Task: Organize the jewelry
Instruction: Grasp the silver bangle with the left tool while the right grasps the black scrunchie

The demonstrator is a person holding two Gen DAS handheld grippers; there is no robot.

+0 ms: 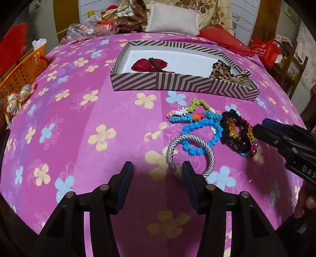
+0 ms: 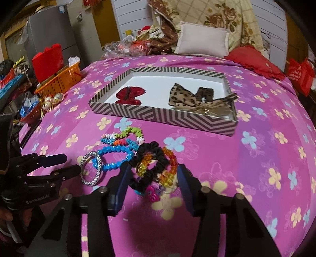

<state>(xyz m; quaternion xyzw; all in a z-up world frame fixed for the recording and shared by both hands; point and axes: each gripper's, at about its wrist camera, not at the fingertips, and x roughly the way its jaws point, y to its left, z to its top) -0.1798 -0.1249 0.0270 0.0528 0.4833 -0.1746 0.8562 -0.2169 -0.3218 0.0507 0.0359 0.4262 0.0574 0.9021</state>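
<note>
Fingers of my right gripper (image 2: pixel 153 174) stand apart around the black scrunchie (image 2: pixel 152 164) and amber bead bracelet (image 2: pixel 169 170); I cannot tell whether they press. My left gripper (image 1: pixel 156 172) gapes empty, its right finger over the silver bangle (image 1: pixel 189 154).

Home bedroom: bed (image 1: pixel 79 128) with pink flowered sheet, white pillow (image 1: pixel 173 19) and floral quilt (image 2: pixel 217 15) at the head (orange basket (image 2: pixel 61 80), red bags (image 1: pixel 265 52) crowd the sides).

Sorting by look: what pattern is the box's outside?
Black-and-white chevron stripes on the box; clearest in the right wrist view.
</note>
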